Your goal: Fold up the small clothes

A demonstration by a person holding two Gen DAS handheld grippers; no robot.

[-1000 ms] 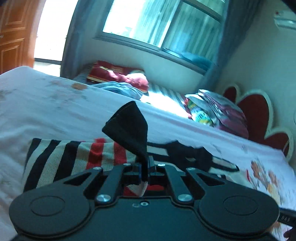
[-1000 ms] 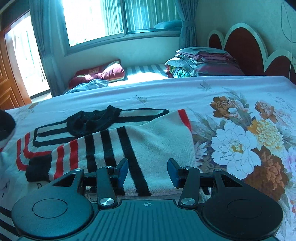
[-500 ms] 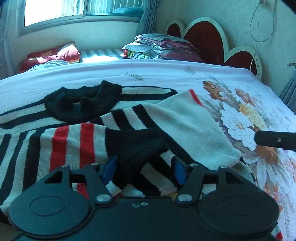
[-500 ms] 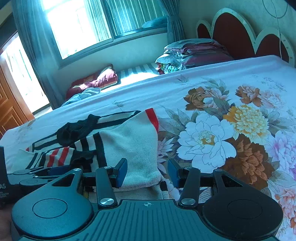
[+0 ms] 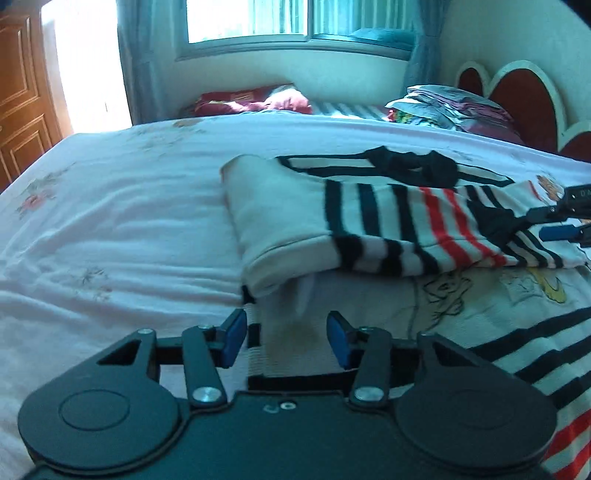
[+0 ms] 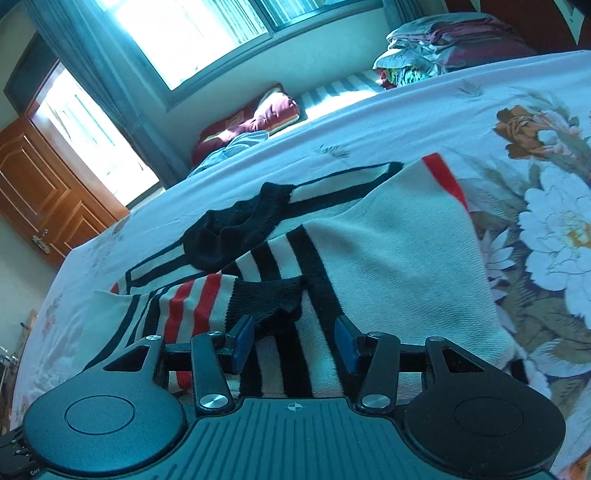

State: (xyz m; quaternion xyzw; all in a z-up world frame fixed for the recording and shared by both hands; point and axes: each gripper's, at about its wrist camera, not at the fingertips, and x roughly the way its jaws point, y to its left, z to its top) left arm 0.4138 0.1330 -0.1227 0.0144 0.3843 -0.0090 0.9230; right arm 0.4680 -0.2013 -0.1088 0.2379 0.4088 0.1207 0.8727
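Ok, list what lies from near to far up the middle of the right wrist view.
right hand-held gripper → black sleeve cuff → black collar of the striped sweater → pale bedsheet → red pillow → window.

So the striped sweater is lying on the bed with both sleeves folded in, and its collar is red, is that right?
Not quite. The collar is black, not red, as the right wrist view shows. Red appears only in some stripes. The rest holds: the striped sweater lies on the bed with both sleeves folded in.

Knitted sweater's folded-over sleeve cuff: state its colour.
Black ribbed cuff, clearest in the right wrist view.
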